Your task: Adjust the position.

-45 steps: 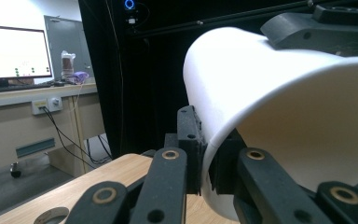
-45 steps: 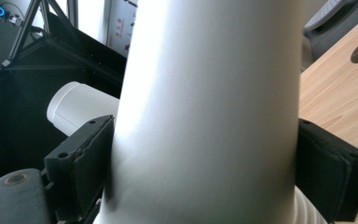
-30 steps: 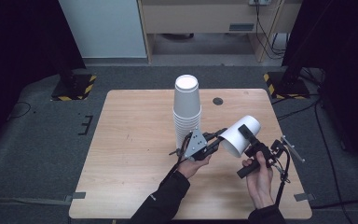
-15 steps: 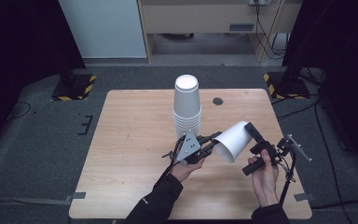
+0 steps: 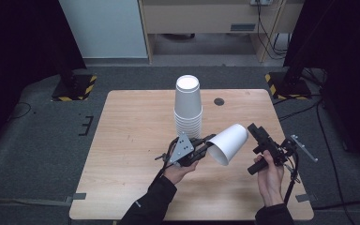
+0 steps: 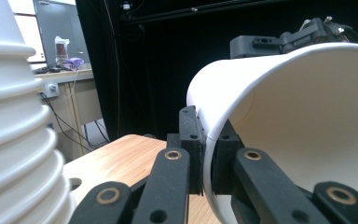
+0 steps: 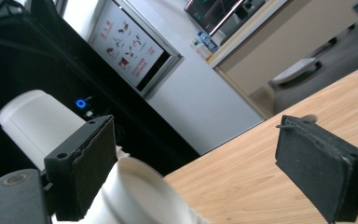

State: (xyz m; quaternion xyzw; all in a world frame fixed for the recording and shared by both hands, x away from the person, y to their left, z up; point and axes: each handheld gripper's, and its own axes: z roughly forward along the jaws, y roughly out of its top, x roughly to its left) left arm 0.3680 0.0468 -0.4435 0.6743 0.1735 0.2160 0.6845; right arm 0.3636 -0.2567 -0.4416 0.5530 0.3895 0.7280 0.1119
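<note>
Centre frame: stack (image 5: 188,107) of cups on table (image 5: 126,140). Just below, left gripper (image 5: 205,143) pinching rim of one separated cup (image 5: 228,144), tilted sideways. Right of it, right gripper (image 5: 258,136) wide open, empty. Cup placement seemingly left.

Left gripper (image 5: 205,143): black, with a grey three-cornered plate (image 5: 184,145) drilled with holes; brass-ringed pivots on its linked arms (image 6: 172,179). Right gripper (image 5: 258,132): black, with flat rough-faced pads (image 7: 321,163) and a trailing black cable (image 5: 291,180). Both sleeves (image 5: 152,206) dark.
</note>
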